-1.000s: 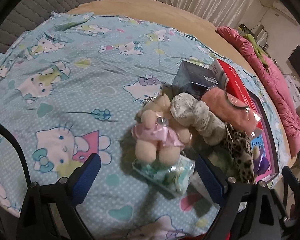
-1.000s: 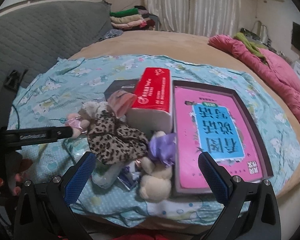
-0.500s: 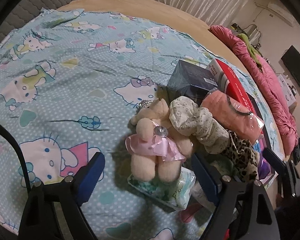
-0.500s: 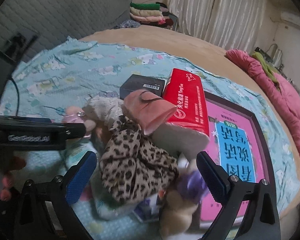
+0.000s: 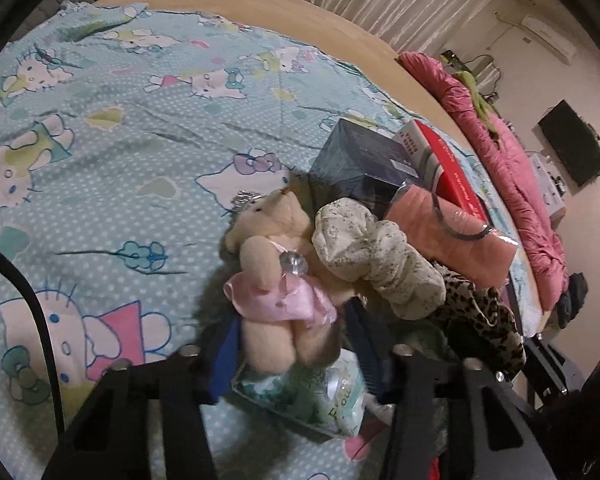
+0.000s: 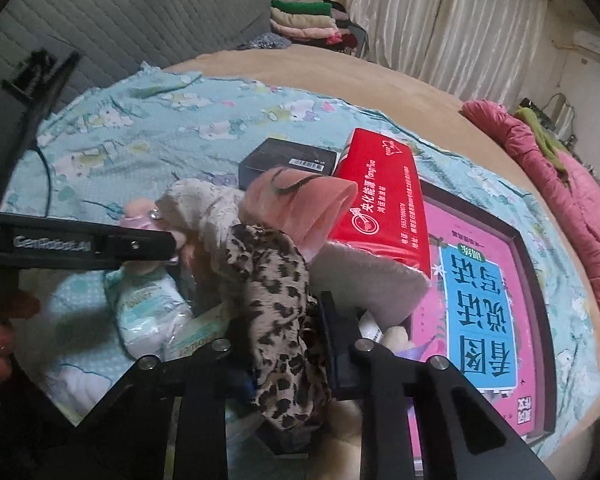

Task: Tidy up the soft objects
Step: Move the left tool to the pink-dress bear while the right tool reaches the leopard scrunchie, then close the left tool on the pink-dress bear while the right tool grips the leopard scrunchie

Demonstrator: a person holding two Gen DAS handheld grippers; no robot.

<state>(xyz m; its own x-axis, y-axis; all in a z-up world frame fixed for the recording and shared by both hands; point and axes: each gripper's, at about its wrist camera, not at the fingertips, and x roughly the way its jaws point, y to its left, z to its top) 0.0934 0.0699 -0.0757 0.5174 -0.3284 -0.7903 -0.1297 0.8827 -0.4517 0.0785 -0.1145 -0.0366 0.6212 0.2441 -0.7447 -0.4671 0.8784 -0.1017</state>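
Plush and thin cloth are filling both pairs of tongs. The left tongs [image 5: 290, 340] are closing around the legs of the cream teddy bear [image 5: 278, 276] in its pink dress, the blue pads pressing the fur from either side. The right tongs [image 6: 284, 344] are closing to a narrow gap on the leopard-print cloth [image 6: 276, 300], which is bunching between the jaws. Both things are lying in a heap near the front edge of the bed, on the blue cartoon sheet [image 5: 120, 160], beside a speckled scrunchie [image 5: 376, 256], a wrapped pink item [image 5: 452, 236], a tissue packet [image 5: 300, 400], a red tissue pack [image 6: 380, 196] and a dark box [image 5: 360, 160]. The bear is probably light and squashy, so the legs or body are giving the surest hold. The cloth is limp and will likely trail, so a gathered fold is best.
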